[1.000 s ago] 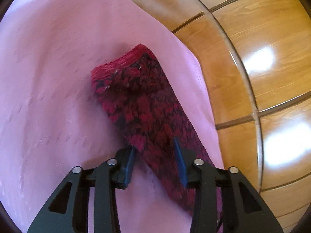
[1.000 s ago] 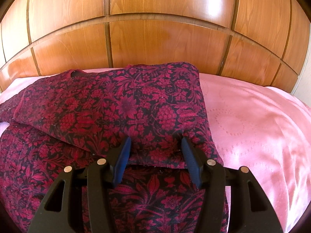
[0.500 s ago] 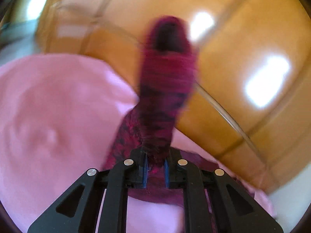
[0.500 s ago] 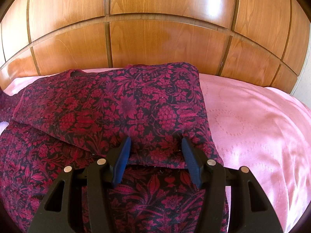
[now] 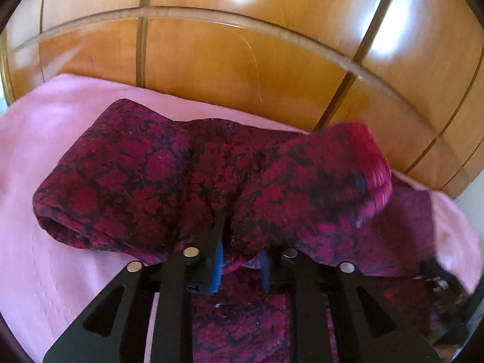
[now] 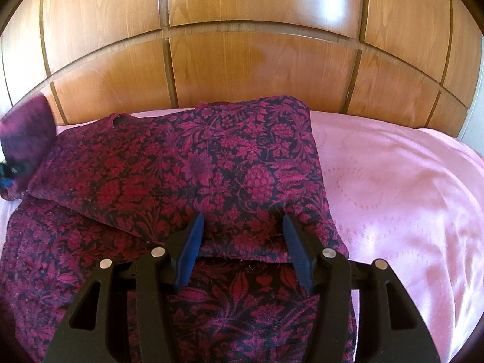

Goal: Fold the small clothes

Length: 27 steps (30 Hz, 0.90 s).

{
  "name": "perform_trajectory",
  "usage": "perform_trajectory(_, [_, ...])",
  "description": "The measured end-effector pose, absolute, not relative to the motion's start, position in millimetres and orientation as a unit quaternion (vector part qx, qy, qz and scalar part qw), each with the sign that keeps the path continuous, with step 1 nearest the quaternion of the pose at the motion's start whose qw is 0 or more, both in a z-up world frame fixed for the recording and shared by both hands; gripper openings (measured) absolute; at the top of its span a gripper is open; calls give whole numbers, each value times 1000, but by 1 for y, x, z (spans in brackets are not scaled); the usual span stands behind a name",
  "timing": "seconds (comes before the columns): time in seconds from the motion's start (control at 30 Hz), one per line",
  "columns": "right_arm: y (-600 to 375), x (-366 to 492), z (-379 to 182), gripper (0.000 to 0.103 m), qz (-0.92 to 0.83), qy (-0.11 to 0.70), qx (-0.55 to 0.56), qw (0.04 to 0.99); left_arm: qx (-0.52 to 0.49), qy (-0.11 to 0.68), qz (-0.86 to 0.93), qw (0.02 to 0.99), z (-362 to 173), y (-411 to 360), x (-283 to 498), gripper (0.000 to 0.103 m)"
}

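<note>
A dark red floral knit garment (image 6: 211,175) lies partly folded on a pink bedspread (image 6: 393,187). My left gripper (image 5: 240,251) is shut on its sleeve (image 5: 317,187) and holds it lifted over the garment's body; the red cuff (image 5: 369,154) hangs to the right. The lifted sleeve also shows at the far left of the right wrist view (image 6: 27,130). My right gripper (image 6: 243,233) is open and rests over the folded edge near the garment's right side, holding nothing.
A glossy wooden headboard (image 6: 242,60) rises right behind the bed. Bare pink bedspread lies to the right of the garment in the right wrist view and to the left (image 5: 39,139) in the left wrist view.
My left gripper closed on the sleeve, lifted it off the bedspread and swung it over the garment's body. The right gripper has stayed still and open.
</note>
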State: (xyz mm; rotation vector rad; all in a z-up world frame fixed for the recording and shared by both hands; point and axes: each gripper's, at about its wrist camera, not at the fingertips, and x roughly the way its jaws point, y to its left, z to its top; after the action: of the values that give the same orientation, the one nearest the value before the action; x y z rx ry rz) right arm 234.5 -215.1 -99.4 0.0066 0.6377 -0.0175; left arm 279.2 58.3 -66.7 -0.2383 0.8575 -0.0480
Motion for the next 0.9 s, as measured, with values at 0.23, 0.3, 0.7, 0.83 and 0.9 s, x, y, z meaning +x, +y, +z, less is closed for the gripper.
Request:
perform_trajectory(0.23, [-195,229,-58,64,84,299,72,948,-75,386,-27,919,-50,41,261,56])
perform_trajectory(0.3, [-175,239,-51,64,140,311,95,935,-66,383,-28,921,-49,40,258,59])
perform_trajectory(0.7, [-66,319,-86,63,278,427,233,828,-111,369,10,923,-54,82,208,71])
perform_trajectory(0.83, [-44,323,-94,58,234,430,195,850,-158,381,37,910,-63,111,198,71])
perform_trajectory(0.9, [-32,322,-92,29,230,432,159,858,-179,392,48,901,-70,121,200,71])
